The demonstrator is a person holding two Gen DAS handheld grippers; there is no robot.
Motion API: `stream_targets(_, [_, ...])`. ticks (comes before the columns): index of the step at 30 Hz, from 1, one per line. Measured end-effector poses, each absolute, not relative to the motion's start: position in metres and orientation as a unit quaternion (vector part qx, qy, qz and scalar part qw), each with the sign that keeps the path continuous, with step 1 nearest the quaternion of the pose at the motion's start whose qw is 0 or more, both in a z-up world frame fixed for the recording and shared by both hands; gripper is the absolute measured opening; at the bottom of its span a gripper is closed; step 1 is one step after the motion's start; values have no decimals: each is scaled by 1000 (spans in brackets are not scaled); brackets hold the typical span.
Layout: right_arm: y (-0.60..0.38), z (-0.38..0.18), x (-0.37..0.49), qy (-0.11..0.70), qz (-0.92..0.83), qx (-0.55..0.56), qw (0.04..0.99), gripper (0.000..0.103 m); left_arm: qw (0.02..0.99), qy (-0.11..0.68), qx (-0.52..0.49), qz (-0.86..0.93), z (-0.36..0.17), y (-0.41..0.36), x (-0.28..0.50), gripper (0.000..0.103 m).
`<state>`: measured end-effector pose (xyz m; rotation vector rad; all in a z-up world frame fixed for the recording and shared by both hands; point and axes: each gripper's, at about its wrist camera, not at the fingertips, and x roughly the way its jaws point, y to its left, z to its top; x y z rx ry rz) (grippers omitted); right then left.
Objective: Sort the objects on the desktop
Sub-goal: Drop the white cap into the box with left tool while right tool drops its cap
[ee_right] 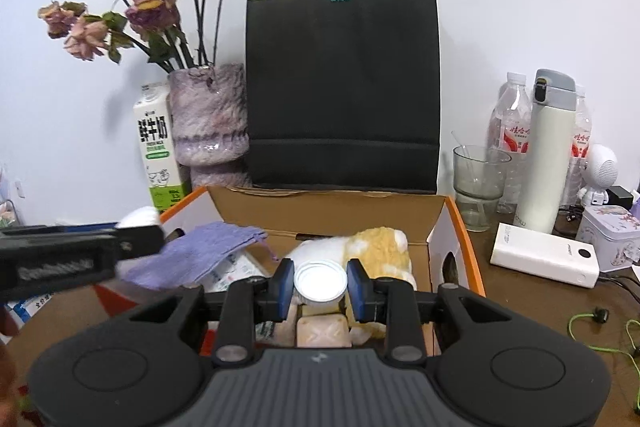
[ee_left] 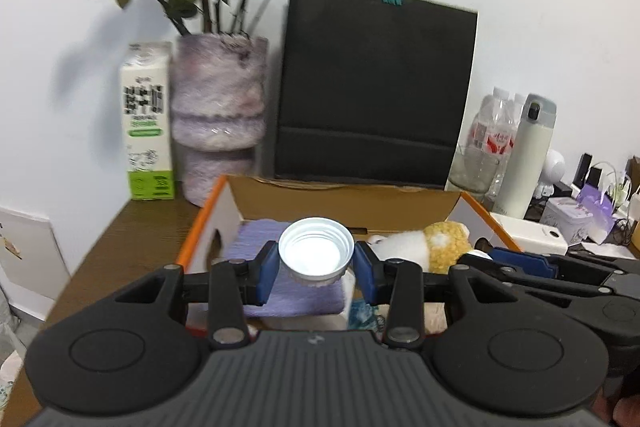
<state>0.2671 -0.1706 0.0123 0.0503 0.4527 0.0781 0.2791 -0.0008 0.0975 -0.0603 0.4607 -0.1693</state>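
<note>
Sorting looks partly done: the cardboard box already holds a purple cloth and plush toy. Left gripper clamps a white jar, its open mouth showing; right gripper clamps a white lid. Still out at three o'clock: the power bank and tin.
</note>
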Motion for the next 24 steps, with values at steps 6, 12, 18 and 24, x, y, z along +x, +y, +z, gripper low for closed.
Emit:
stream_targets(6, [-173, 4, 283, 233, 40, 19, 971, 27, 964, 256, -26, -66, 80, -4, 305, 41])
stream_targets(12, [-168, 0, 287, 240, 42, 5, 970, 27, 963, 261, -26, -64, 76, 0, 309, 41])
stream_targets(18, [-169, -2, 292, 255, 15, -6, 967, 57, 968, 246, -19, -39, 79, 1, 305, 98])
stream_targets(24, [-181, 5, 288, 244, 8, 15, 970, 98, 967, 247, -55, -26, 87, 16, 307, 103])
